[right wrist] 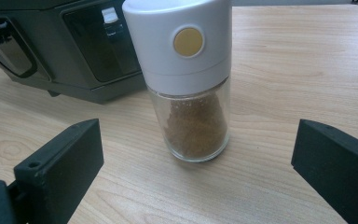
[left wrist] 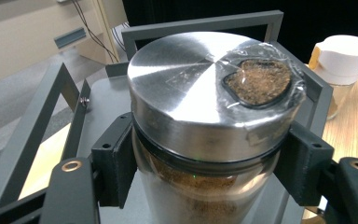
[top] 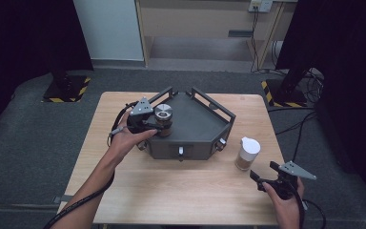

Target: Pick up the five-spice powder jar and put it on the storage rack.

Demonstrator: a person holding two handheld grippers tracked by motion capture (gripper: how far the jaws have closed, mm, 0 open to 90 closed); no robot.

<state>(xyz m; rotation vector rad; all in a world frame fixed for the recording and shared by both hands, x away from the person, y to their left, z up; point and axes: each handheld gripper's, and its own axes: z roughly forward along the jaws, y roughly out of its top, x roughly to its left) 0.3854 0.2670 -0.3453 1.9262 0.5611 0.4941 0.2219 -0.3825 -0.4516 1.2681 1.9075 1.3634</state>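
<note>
Clamped on a metal-lidded jar [left wrist: 205, 126], the left gripper [top: 147, 123] has its two black jaws pressed against the glass just under the lid, one on each side; the jar stands upright at the near left part of a dark grey railed tray [top: 198, 129] in the middle of the wooden table [top: 181, 191]; brown granules show through the glass, and a clear film with a dark-rimmed opening lies over part of the brushed steel lid [left wrist: 191, 79]; the person's left hand [top: 126, 138] wraps the gripper from the table's left side, with the forearm coming up from the bottom edge.

Off to the right, the right gripper [top: 262, 179] sits low near the table's front right corner, held by the right hand [top: 286, 205]; its jaws stand wide apart with nothing between the pads; just ahead of them a white-capped shaker [right wrist: 191, 79] stands upright on the bare wood, clear of both jaws; its glass body holds brown powder and the cap bears a round yellow button [right wrist: 189, 41]; the shaker stands just beside the tray's right front corner, not touching it.
</note>
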